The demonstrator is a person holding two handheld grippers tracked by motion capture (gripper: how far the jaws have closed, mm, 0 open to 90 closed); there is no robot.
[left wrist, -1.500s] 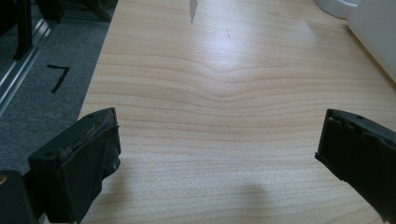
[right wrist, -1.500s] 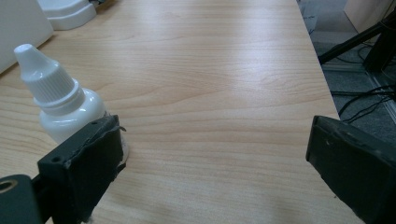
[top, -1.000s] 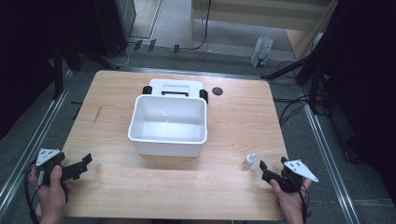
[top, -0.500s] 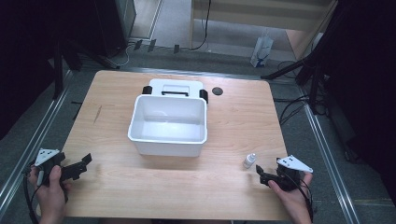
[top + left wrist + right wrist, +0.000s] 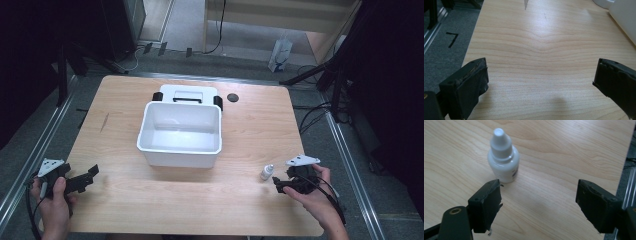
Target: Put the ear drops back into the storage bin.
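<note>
A: What step is the person on?

B: Approach, prob. Right tongs (image 5: 537,202) sit near the dropper bottle (image 5: 503,157), jaws apart but they've just been closing a bit, nothing between them yet. Bottle stands upright on the worktop (image 5: 240,210), right of the white bin (image 5: 181,133).

A: Bottle vs. tongs?

B: Ahead of the jaws & off toward the left one in the right gripper view, just beside its tip, not touching.

A: Next move?

B: Likely shift so the bottle's centred between the jaws, then squeeze. Left tongs (image 5: 540,82) gape wide over bare wood, idle.
</note>
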